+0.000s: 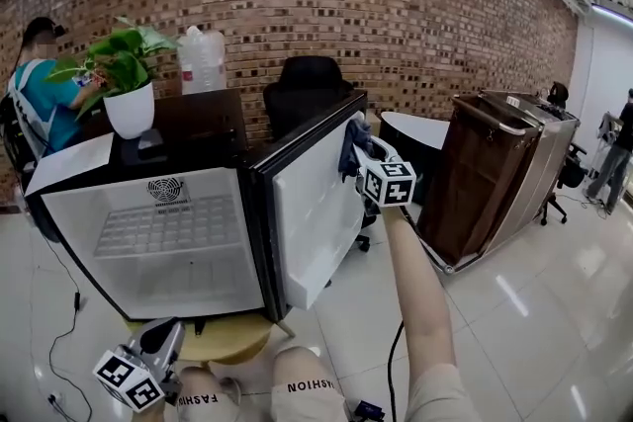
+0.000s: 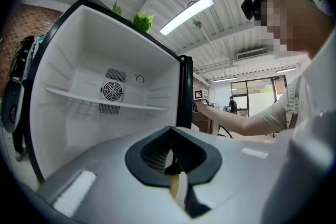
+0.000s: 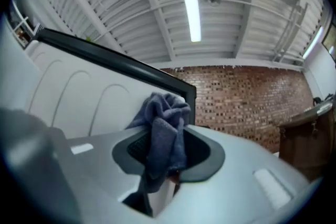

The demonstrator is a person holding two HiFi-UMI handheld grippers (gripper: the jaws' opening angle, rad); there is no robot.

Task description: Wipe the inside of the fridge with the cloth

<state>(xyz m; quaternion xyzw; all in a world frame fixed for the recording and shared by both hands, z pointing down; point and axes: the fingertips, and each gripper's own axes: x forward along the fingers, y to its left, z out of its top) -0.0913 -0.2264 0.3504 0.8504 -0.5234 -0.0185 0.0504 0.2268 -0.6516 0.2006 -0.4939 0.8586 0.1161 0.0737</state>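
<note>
While the right gripper (image 1: pixel 361 151) pinches a bunched dark blue cloth (image 1: pixel 350 145) between its jaws, it holds that cloth up at the top outer corner of the open fridge door (image 1: pixel 312 203), on the side of the door's white moulded liner. Whether the fabric actually presses on the liner cannot be told. In the right gripper view the cloth (image 3: pixel 165 134) bulges up out of the jaws and hangs down between them, with the door's black edge just behind it.

A small black fridge with a white interior (image 1: pixel 203 198) stands on a low round wooden table (image 1: pixel 223 336), its door swung out to the right. Inside are a white wire shelf (image 1: pixel 168 224) and a round fan grille (image 1: pixel 165 189) on the back wall.

The left gripper (image 1: pixel 166 336) sits low in front of the fridge, near the person's knees, pointing at the open compartment. Its jaws are pressed together with nothing between them.

A leafy green plant in a white pot (image 1: pixel 130 109) sits on top of the fridge, before a brick wall (image 1: pixel 396 5).
</note>
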